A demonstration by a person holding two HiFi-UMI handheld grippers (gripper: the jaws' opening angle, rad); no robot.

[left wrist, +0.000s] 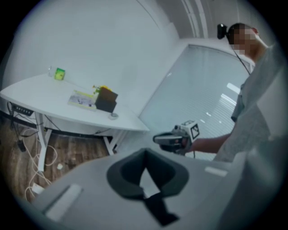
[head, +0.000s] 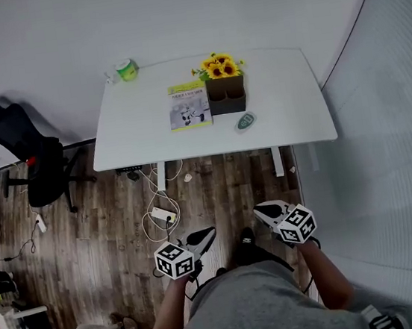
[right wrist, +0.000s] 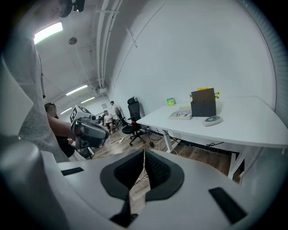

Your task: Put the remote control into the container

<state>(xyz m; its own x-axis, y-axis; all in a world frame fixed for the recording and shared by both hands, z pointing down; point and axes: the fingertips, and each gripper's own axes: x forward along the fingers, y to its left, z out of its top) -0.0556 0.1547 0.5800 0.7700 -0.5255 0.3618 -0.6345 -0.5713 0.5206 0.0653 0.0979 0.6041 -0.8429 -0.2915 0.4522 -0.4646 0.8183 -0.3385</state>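
Left gripper (head: 203, 236) and right gripper (head: 267, 211), jaws together and empty, well apart from the surface (head: 288, 100); remote control (head: 245, 121) lies seemingly just beside container (head: 226, 95).

A white rectangular counter (head: 288, 104) carries a dark brown open-topped box (head: 226, 95) at its middle. Yellow sunflowers (head: 221, 66) are at the box's far side and a pale printed booklet (head: 188, 106) lies just left. A small oval grey remote control (head: 245, 121) lies just near-right of the box. A small green tub (head: 127, 70) sits at the far left corner.
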